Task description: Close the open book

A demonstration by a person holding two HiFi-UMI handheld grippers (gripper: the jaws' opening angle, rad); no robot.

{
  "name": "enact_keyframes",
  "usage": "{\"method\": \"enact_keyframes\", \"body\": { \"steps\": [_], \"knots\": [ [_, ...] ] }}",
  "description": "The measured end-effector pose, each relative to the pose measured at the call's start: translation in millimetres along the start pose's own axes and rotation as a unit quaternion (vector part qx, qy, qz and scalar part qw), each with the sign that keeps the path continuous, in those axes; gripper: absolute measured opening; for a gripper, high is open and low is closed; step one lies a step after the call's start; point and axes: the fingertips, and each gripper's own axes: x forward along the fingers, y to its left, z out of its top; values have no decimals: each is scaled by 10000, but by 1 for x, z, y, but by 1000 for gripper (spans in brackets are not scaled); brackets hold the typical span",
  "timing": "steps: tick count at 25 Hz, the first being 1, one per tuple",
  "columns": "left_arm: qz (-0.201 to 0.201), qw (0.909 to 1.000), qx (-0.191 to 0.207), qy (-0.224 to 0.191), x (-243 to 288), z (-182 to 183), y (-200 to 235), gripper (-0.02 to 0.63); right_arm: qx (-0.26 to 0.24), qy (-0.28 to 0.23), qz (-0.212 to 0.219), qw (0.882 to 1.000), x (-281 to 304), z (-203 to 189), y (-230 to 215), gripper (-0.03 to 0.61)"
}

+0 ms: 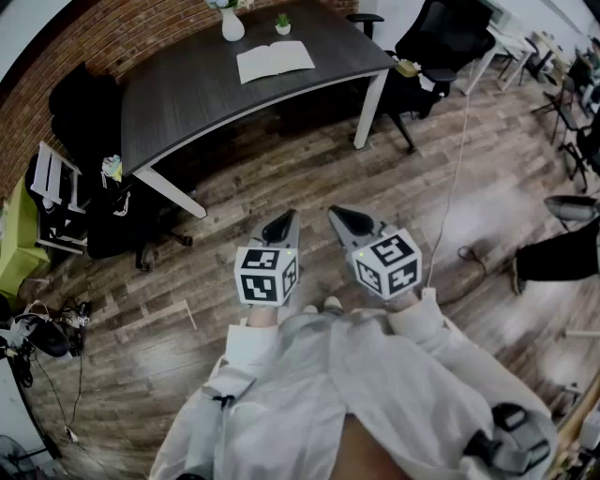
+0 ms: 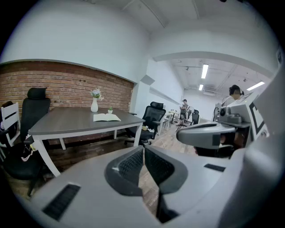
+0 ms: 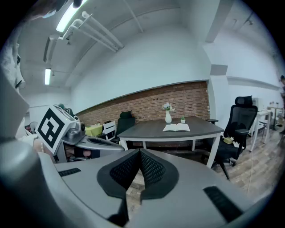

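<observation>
An open white book (image 1: 275, 61) lies flat on a dark grey table (image 1: 187, 103) by the brick wall; it also shows far off as the book (image 2: 106, 117) in the left gripper view and the book (image 3: 176, 128) in the right gripper view. My left gripper (image 1: 280, 227) and right gripper (image 1: 349, 218) hang side by side over the wooden floor, well short of the table. Both are shut with nothing between their jaws. Each gripper points toward the table.
A white vase (image 1: 232, 25) and a small potted plant (image 1: 282, 24) stand behind the book. Black office chairs (image 1: 441, 42) sit right of the table and another chair (image 1: 80, 98) at its left end. A cable (image 1: 455, 187) runs across the floor at right.
</observation>
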Motion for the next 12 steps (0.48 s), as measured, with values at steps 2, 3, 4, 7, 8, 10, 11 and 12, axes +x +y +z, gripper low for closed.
{"method": "enact_keyframes", "body": {
  "steps": [2,3,4,7,8,10,11,12],
  "knots": [
    [20,10000,-17,16,4,-2,-1,14,-32,-19,44,10000,1,-1,-3,6],
    [29,10000,-22,23,6,-2,-2,14,-40,-19,61,10000,2,-1,-4,6],
    [37,10000,-25,30,7,-2,-1,14,-44,-12,73,10000,3,-1,-4,6],
    [52,10000,-11,32,7,2,0,14,-64,12,109,9999,6,-2,-4,6],
    [58,10000,0,26,7,3,1,14,-73,15,124,9999,7,-2,-3,6],
    [64,10000,11,25,9,3,1,14,-82,17,146,9999,8,-2,-3,5],
    [64,10000,8,36,11,3,1,14,-79,24,154,9998,9,-2,-4,5],
    [64,10000,2,49,12,3,1,14,-76,34,162,9998,10,-1,-4,5]
  ]
}}
